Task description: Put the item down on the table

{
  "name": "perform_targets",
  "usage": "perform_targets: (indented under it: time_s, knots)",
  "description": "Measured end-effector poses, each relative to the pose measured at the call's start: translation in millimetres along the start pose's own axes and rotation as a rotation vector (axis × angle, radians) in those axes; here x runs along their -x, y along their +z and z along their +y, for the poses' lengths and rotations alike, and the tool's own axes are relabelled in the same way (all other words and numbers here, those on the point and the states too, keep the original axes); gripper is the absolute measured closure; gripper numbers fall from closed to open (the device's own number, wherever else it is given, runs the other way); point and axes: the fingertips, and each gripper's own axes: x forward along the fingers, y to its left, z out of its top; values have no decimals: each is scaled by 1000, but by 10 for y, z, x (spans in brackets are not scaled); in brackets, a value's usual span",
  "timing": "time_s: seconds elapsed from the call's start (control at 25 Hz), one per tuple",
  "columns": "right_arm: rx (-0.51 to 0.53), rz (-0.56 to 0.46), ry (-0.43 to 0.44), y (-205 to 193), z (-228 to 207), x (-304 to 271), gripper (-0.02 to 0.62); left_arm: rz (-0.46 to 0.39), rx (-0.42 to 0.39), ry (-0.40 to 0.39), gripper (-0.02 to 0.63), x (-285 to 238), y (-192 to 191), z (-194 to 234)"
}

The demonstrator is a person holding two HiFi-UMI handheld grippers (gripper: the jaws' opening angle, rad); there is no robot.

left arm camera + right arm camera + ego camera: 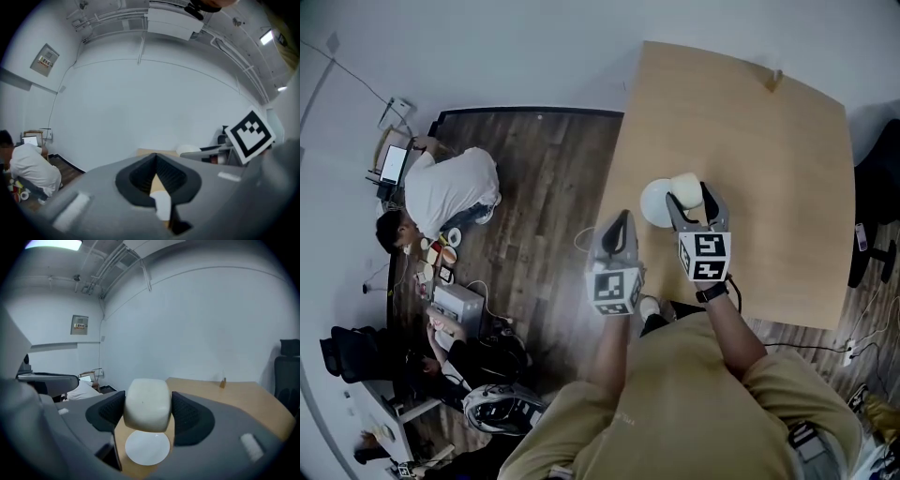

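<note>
My right gripper [687, 194] [147, 408] is shut on a cream-white rounded block [684, 187] [146, 404], held in the air over the wooden table [769, 141]. Directly under the block lies a round white plate [655, 203] [147, 448], near the table's left edge. My left gripper [616, 230] [157, 176] is shut with nothing in it, its jaws meeting at the tips. It hovers left of the plate, over the table's edge. In the left gripper view the right gripper's marker cube [249, 133] shows at the right.
The table [234, 399] stretches away to the right and far side, with a small brown object [773, 80] [223, 382] near its far edge. A black chair [877, 187] stands at the right. On the dark wood floor at the left a person in a white shirt [448, 192] crouches among clutter.
</note>
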Motion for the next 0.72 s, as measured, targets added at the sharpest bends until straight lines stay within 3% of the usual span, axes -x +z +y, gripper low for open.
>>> perform_targets:
  time_s: [0.32, 0.56, 0.72]
  knots:
    - [-11, 122, 36, -644, 71, -307, 282, 90, 19, -29, 604, -230, -527, 66]
    - [18, 216, 77, -1108, 57, -600, 282, 202, 122, -16, 604, -527, -1059, 152]
    - [18, 282, 96, -1444, 38, -721, 282, 255, 132, -22, 604, -626, -1330, 145]
